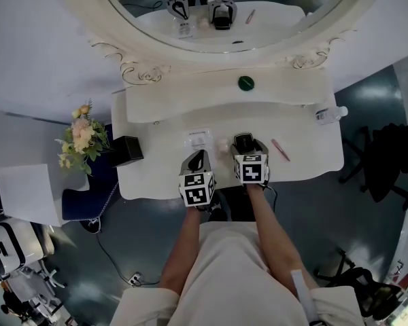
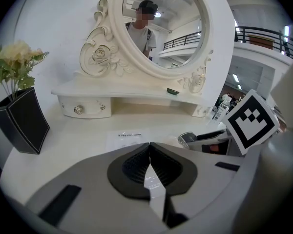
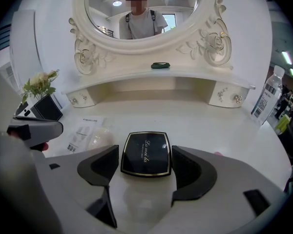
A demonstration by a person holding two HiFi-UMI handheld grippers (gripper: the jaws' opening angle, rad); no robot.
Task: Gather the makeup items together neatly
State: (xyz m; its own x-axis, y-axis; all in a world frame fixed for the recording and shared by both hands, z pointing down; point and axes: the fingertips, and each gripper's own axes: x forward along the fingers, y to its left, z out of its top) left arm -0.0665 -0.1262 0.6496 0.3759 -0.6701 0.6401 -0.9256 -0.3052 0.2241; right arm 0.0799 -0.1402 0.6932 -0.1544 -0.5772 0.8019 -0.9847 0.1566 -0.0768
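Observation:
A black compact (image 3: 146,150) with gold lettering lies flat on the white dressing table (image 1: 306,161). My right gripper (image 3: 145,159) is open around it, one jaw on each side with small gaps. In the head view the compact (image 1: 243,140) sits at the right gripper (image 1: 245,146). My left gripper (image 2: 149,145) is shut with nothing in it, just left of the right one (image 1: 198,157). A clear printed packet (image 1: 198,140) and a small pale round item (image 1: 222,145) lie ahead of the left gripper. A pink pencil (image 1: 280,149) rests to the right.
A black vase of flowers (image 1: 126,150) stands at the table's left edge. On the raised shelf under the mirror lies a small green item (image 1: 246,83). A plastic bottle (image 1: 330,114) stands at the right end. The table's front edge is close below both grippers.

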